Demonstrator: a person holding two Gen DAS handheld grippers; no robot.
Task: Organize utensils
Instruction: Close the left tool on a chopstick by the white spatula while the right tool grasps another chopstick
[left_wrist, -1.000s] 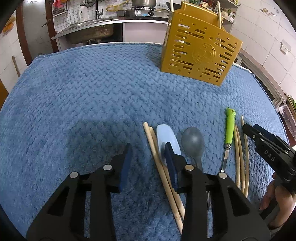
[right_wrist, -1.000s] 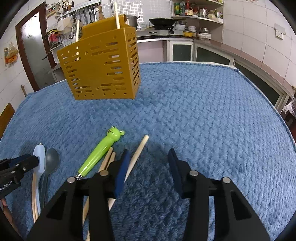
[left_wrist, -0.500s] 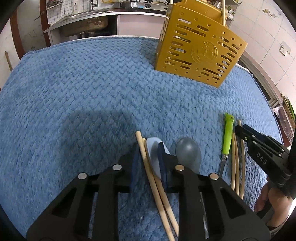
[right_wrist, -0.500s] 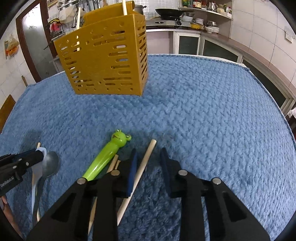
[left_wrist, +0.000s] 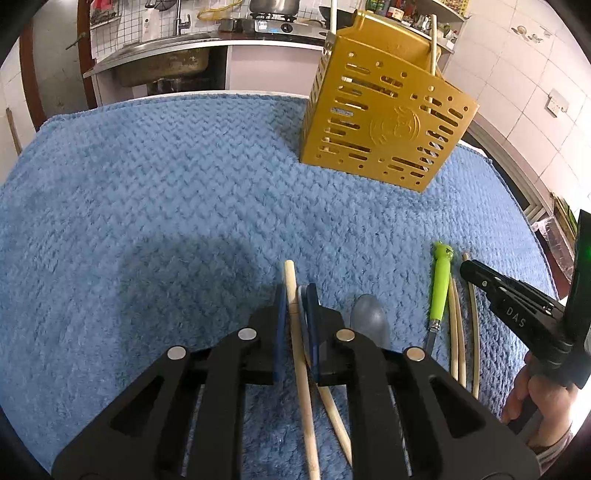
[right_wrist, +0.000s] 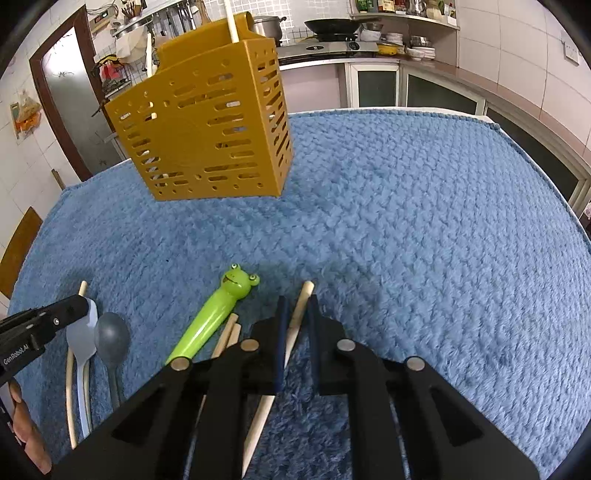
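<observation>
Blue fleece blanket (left_wrist: 155, 206) covers the counter, and a yellow slotted utensil holder (left_wrist: 384, 122) stands at about one o'clock, well apart from both grippers. The left gripper (left_wrist: 295, 310) has just been closing and now pinches a wooden chopstick (left_wrist: 291, 280), with a pale blue spoon (right_wrist: 79, 336) pressed in beside it. A grey spoon (left_wrist: 369, 317) lies just at its three o'clock. The right gripper (right_wrist: 297, 314) has likewise been closing and now clamps another chopstick (right_wrist: 303, 295), beside a green frog-handled utensil (right_wrist: 218, 310).
</observation>
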